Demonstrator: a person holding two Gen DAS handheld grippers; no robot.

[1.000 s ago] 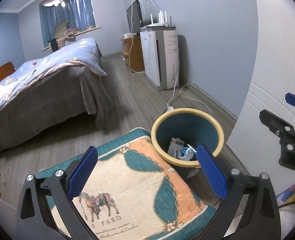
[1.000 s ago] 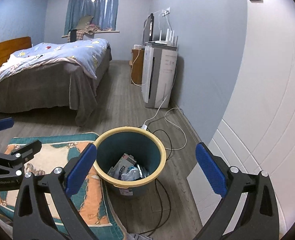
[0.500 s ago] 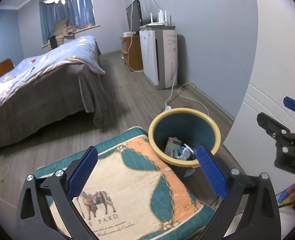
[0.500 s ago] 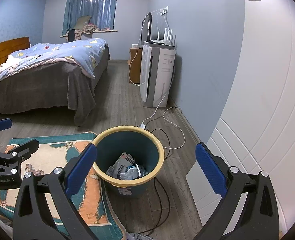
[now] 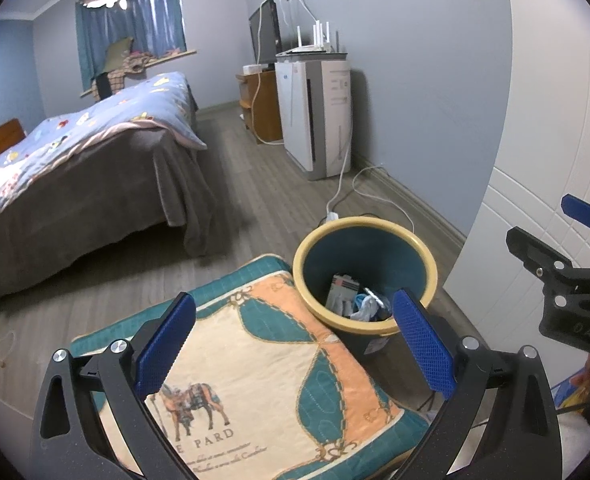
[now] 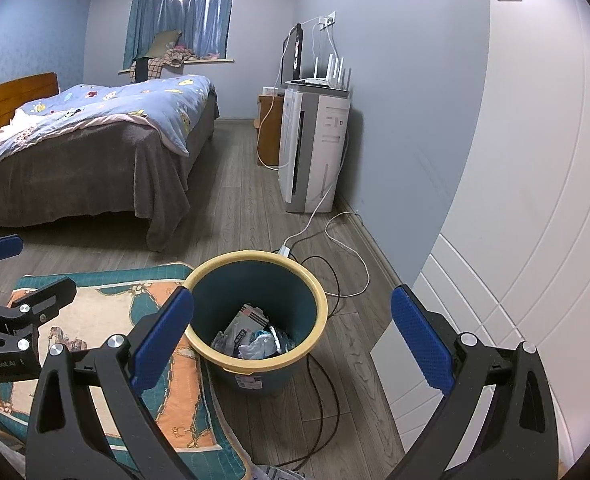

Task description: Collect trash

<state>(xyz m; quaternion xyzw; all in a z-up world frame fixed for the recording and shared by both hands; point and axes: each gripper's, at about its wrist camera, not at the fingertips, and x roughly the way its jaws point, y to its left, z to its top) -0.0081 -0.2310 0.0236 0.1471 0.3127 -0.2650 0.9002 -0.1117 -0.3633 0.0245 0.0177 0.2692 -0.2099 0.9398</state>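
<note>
Left wrist: "PARD" on rug (image 5: 255,364)

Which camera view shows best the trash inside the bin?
The right wrist view: it looks down into the bin, so the trash lies open to see. In the left wrist view the left gripper has a finger over part of the trash.

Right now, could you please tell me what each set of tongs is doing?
Left tongs: open, holding nothing.
Right tongs: open, holding nothing.
</note>
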